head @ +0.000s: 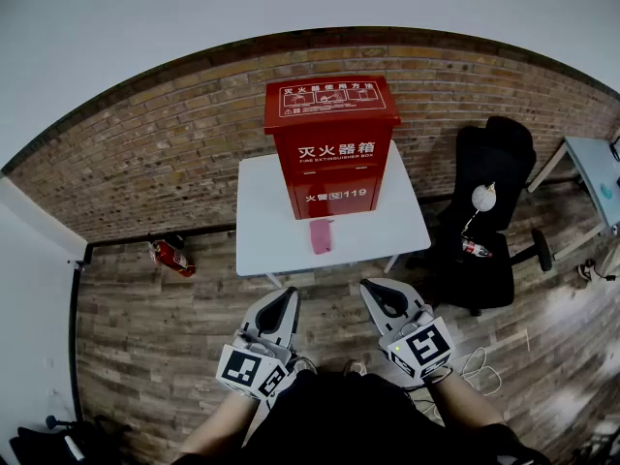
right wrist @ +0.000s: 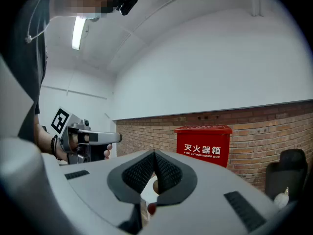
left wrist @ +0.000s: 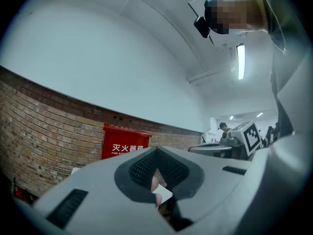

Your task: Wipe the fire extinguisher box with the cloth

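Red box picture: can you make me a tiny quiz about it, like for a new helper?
1. True or false: the pink cloth lies on the white table in front of the red box.
2. What stands right of the table: A black chair, B ladder, C bin?
3. Fill in: left tongs and right tongs are both ___.
Key: 1 true; 2 A; 3 shut.
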`<state>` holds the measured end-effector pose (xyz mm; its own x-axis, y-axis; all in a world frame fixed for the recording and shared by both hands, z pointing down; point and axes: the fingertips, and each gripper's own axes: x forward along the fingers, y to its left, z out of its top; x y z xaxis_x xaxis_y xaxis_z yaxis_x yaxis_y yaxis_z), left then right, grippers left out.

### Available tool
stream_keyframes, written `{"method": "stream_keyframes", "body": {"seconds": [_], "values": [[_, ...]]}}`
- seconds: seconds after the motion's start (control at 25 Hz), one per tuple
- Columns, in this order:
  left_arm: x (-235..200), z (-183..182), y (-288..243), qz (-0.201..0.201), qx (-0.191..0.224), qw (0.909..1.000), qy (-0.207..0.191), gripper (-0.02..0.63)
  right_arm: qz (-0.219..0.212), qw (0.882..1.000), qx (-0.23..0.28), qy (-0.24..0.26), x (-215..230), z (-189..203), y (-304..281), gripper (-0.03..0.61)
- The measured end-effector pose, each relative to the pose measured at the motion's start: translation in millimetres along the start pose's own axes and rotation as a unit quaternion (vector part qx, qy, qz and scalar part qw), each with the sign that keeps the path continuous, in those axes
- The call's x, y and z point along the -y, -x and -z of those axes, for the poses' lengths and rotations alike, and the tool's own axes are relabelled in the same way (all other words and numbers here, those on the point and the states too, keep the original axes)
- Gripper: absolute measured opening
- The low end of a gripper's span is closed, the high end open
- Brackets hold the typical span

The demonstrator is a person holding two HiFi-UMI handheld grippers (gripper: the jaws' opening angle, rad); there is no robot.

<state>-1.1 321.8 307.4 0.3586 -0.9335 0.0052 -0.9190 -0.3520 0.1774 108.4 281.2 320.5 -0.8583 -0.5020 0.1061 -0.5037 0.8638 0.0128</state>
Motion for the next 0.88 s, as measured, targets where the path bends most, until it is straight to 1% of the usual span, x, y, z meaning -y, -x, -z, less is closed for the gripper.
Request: {"method": "stream_keyframes", "body": {"seconds": [0.4, 0.6, 0.76, 0.88], "values": [[8.4, 5.2, -7.1, -0.011, -0.003, 0.9999, -0.002, 0.017, -0.011, 1.000, 0.000, 0.000, 7.4, 4.2, 7.2, 0.017], [11.7, 11.6, -16.6, -0.029, -0.006, 0.9996, 0.000, 0.017, -0.021, 1.000, -0.005, -0.010, 18.7, 10.8, 13.9, 0.017], [15.3, 19.4, -24.9, -0.050, -0.014, 0.9987, 0.005, 0.017, -0.038, 0.999, -0.012, -0.020, 29.5, 18.5, 20.1, 0.017], [19.3, 27.9, -31.5, -0.063, -0.022, 0.9977, 0.008, 0.017, -0.043, 0.998, -0.018, -0.030, 41.2, 28.4, 23.4, 0.017]]}}
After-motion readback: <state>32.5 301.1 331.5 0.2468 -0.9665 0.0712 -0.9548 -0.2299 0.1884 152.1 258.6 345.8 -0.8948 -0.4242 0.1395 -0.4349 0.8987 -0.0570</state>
